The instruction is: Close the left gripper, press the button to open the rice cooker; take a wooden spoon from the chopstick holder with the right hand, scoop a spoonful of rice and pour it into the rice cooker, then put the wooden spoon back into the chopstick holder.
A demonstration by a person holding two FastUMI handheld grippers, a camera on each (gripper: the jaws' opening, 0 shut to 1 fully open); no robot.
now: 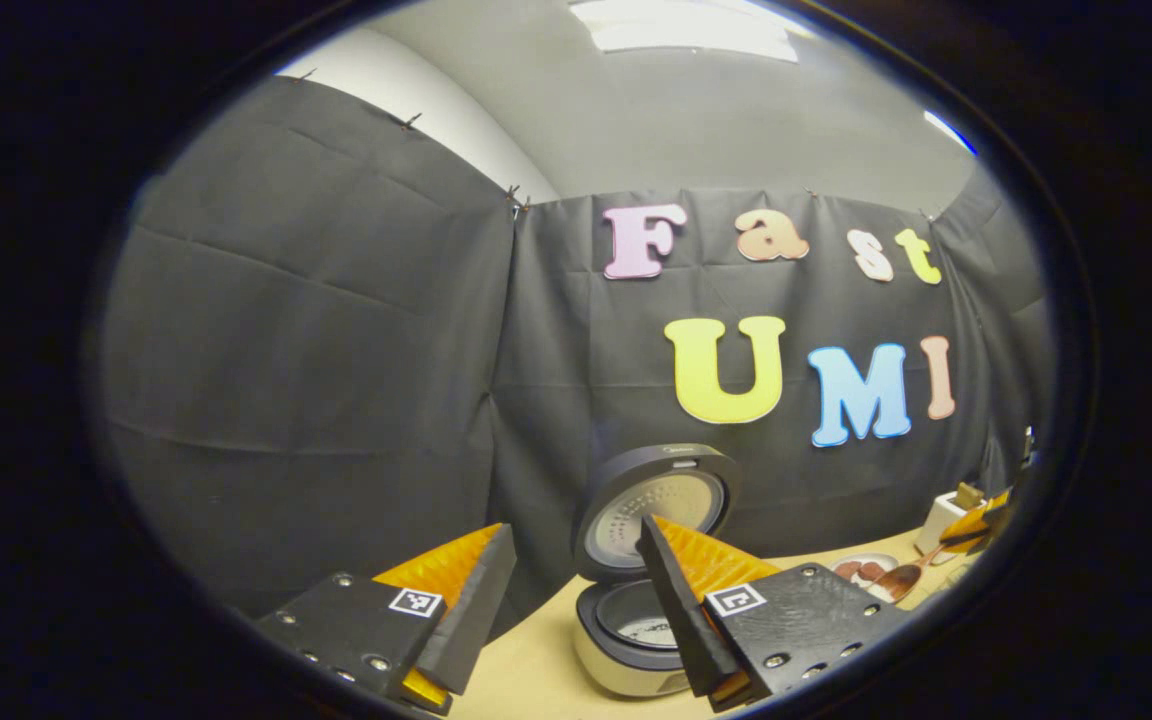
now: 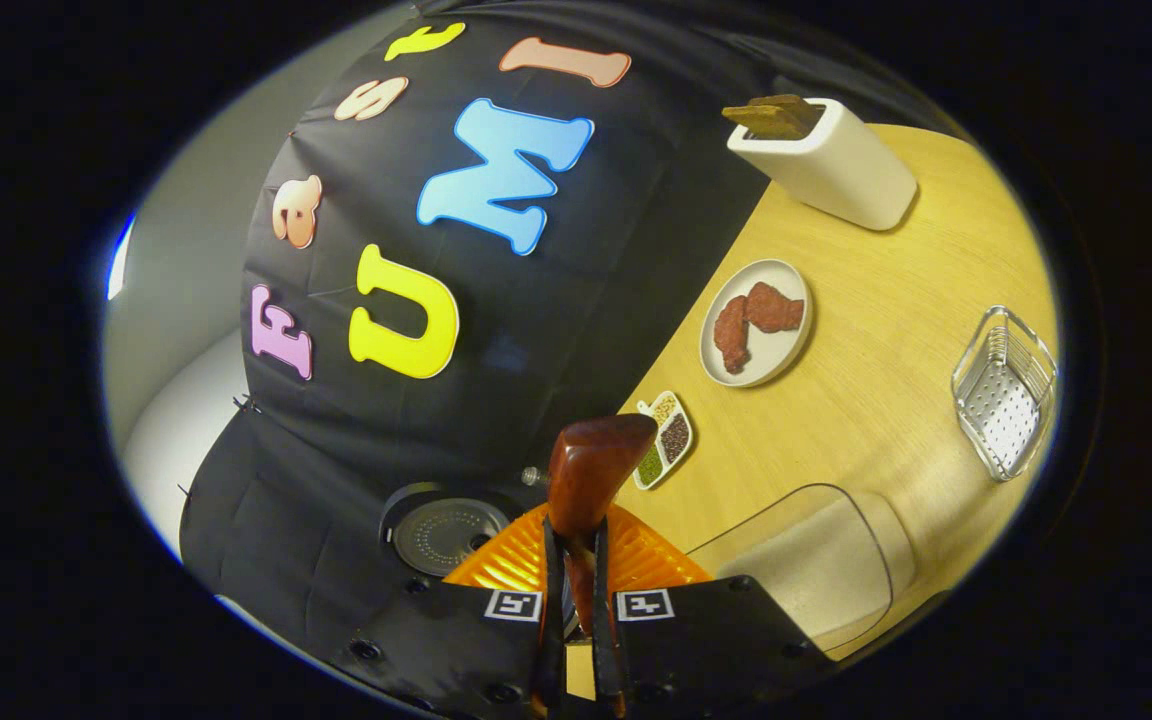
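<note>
Right gripper view: plate [image 2: 758, 322] beside spoon [image 2: 596, 470]

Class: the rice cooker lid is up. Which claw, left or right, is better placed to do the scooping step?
The right claw: it is shut on the wooden spoon, with the clear rice container just beside it. The left claw hangs open and empty before the open rice cooker.

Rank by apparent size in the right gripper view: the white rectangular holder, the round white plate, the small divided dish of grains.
1. White rectangular holder, largest.
2. Round white plate, slightly smaller; close enough that fisheye distortion makes it unsure.
3. Small divided dish of grains, clearly smallest.
</note>
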